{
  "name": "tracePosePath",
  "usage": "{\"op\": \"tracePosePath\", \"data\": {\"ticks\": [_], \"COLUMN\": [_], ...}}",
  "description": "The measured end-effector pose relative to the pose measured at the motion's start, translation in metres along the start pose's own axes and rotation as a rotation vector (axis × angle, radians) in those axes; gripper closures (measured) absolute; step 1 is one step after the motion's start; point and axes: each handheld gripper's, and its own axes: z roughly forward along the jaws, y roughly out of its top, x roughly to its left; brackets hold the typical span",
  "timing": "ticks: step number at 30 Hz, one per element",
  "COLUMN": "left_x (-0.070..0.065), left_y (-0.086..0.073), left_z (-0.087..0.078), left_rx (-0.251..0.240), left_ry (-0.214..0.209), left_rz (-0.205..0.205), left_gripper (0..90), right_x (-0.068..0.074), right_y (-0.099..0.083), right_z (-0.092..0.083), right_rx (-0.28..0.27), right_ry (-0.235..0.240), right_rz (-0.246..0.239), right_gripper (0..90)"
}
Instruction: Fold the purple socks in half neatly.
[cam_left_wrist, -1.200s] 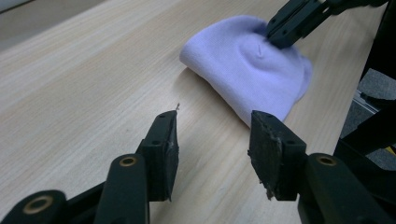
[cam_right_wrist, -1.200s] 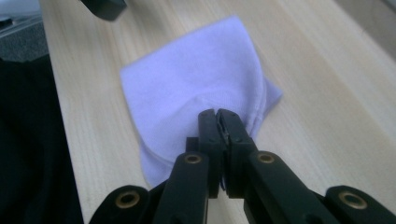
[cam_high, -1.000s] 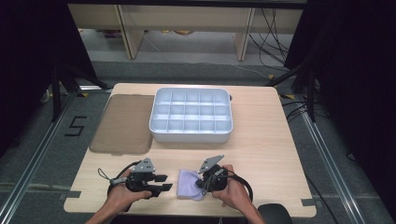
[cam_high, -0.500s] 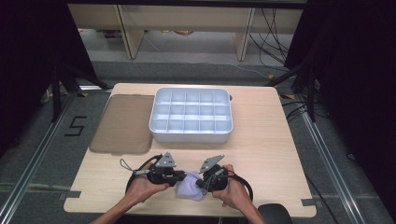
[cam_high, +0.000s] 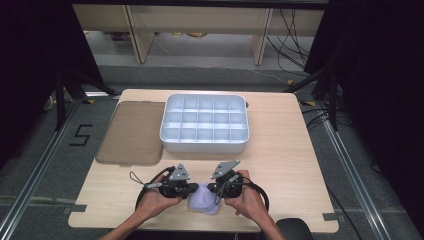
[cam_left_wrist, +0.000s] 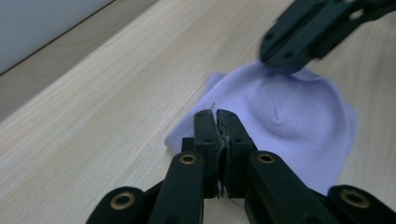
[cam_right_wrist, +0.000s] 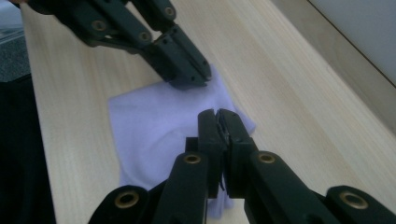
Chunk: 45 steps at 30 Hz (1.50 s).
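Pale wooden tabletop (cam_high: 290, 165) carries a lilac cloth (cam_high: 202, 199) at its near edge; left gripper (cam_left_wrist: 215, 116) and right gripper (cam_right_wrist: 217, 115) each pinch opposite edges, probably to spread it

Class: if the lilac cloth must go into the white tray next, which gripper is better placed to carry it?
Right gripper, marginally: both sit at the lilac cloth with jaws together, but the white tray lies slightly toward its side.

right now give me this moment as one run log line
left gripper: shut on lavender cloth | right gripper: shut on lavender cloth | cloth: on table, near edge | compartment tray: empty, untouched | brown lid: left of tray
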Motion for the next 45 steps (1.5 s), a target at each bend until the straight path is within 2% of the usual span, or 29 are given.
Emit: {"op": "tracePosePath", "data": {"ticks": [1, 2, 4, 5, 6, 7, 8, 11, 13, 14, 15, 16, 17, 18, 20, 21, 24, 30, 31, 32, 33, 39, 40, 41, 43, 44, 45], "left_x": [-0.001, -0.003, -0.005, -0.006, -0.011, -0.016, -0.021, -0.029, -0.029, -0.028, -0.027, -0.026, -0.026, -0.023, -0.021, -0.02, -0.017, -0.007, -0.005, -0.004, -0.003, -0.002, -0.001, -0.001, -0.002, -0.001, -0.002], "left_y": [0.001, 0.001, 0.002, 0.002, 0.0, -0.002, -0.004, -0.011, -0.014, -0.013, -0.013, -0.012, -0.012, -0.011, -0.012, -0.012, -0.018, -0.027, -0.027, -0.027, -0.026, -0.027, -0.027, -0.027, -0.028, -0.028, -0.028], "left_z": [-0.002, -0.003, -0.007, -0.008, -0.01, -0.012, -0.013, -0.012, -0.01, -0.011, -0.011, -0.012, -0.013, -0.016, -0.02, -0.022, -0.028, -0.036, -0.037, -0.037, -0.037, -0.035, -0.034, -0.034, -0.032, -0.032, -0.031], "left_rx": [-0.005, -0.023, -0.016, -0.024, -0.031, -0.025, -0.019, 0.026, 0.032, 0.028, 0.03, 0.018, 0.019, 0.009, -0.016, -0.014, -0.008, 0.0, 0.002, 0.006, 0.011, 0.029, 0.033, 0.034, 0.034, 0.041, 0.041], "left_ry": [0.0, -0.011, -0.019, -0.04, -0.081, -0.107, -0.109, -0.105, -0.112, -0.107, -0.101, -0.103, -0.093, -0.087, -0.092, -0.093, -0.079, -0.05, -0.049, -0.045, -0.044, -0.051, -0.045, -0.051, -0.067, -0.077, -0.079], "left_rz": [0.004, -0.001, -0.01, -0.017, -0.055, -0.05, -0.025, 0.02, -0.017, -0.008, -0.02, -0.009, -0.018, -0.014, -0.059, -0.052, -0.081, -0.18, -0.177, -0.198, -0.191, -0.216, -0.219, -0.222, -0.252, -0.255, -0.259], "left_gripper": [87.0, 87.2, 87.2, 87.3, 87.3, 87.3, 87.1, 86.4, 86.1, 85.7, 85.1, 84.1, 82.5, 81.0, 75.6, 73.0, 65.6, 54.0, 51.5, 49.2, 46.8, 42.4, 42.0, 41.7, 41.8, 42.0, 42.4], "right_x": [0.0, -0.002, -0.003, -0.004, -0.005, -0.005, -0.005, -0.005, -0.005, -0.003, -0.003, -0.001, 0.0, 0.002, 0.004, 0.004, 0.006, 0.012, 0.014, 0.015, 0.014, 0.016, 0.016, 0.015, 0.015, 0.013, 0.013], "right_y": [0.001, 0.002, 0.001, 0.0, 0.0, -0.002, -0.003, -0.004, -0.003, -0.003, -0.003, -0.003, -0.003, -0.003, -0.003, -0.003, -0.003, -0.002, -0.003, -0.003, -0.003, -0.007, -0.008, -0.009, -0.012, -0.012, -0.014], "right_z": [0.003, 0.007, 0.012, 0.014, 0.014, 0.015, 0.016, 0.016, 0.014, 0.013, 0.012, 0.009, 0.008, 0.006, 0.003, 0.003, -0.001, -0.004, -0.005, -0.004, -0.004, -0.001, 0.0, 0.002, 0.004, 0.006, 0.008], "right_rx": [0.004, 0.015, 0.047, 0.056, 0.066, 0.063, 0.064, 0.059, 0.057, 0.051, 0.041, 0.041, 0.03, 0.029, 0.023, 0.014, 0.007, -0.009, 0.01, 0.008, 0.002, 0.022, 0.034, 0.044, 0.072, 0.079, 0.085], "right_ry": [-0.001, 0.003, -0.017, -0.027, -0.025, -0.013, -0.018, -0.022, -0.017, -0.02, -0.016, -0.023, -0.018, -0.02, -0.016, -0.017, -0.016, 0.002, 0.003, 0.004, 0.012, 0.028, 0.023, 0.031, 0.026, 0.028, 0.026], "right_rz": [0.009, -0.009, -0.013, -0.025, -0.03, -0.016, -0.016, -0.004, -0.02, -0.002, -0.016, -0.012, -0.022, -0.004, -0.01, -0.023, -0.016, -0.022, -0.008, -0.011, -0.029, -0.045, -0.03, -0.042, -0.024, -0.046, -0.043], "right_gripper": [89.1, 89.5, 89.6, 89.7, 89.9, 90.0, 90.0, 90.0, 89.9, 89.9, 89.8, 89.8, 89.8, 89.8, 89.4, 89.4, 89.3, 89.0, 89.0, 89.0, 89.0, 89.0, 89.0, 89.0, 89.0, 89.0, 89.0]}}
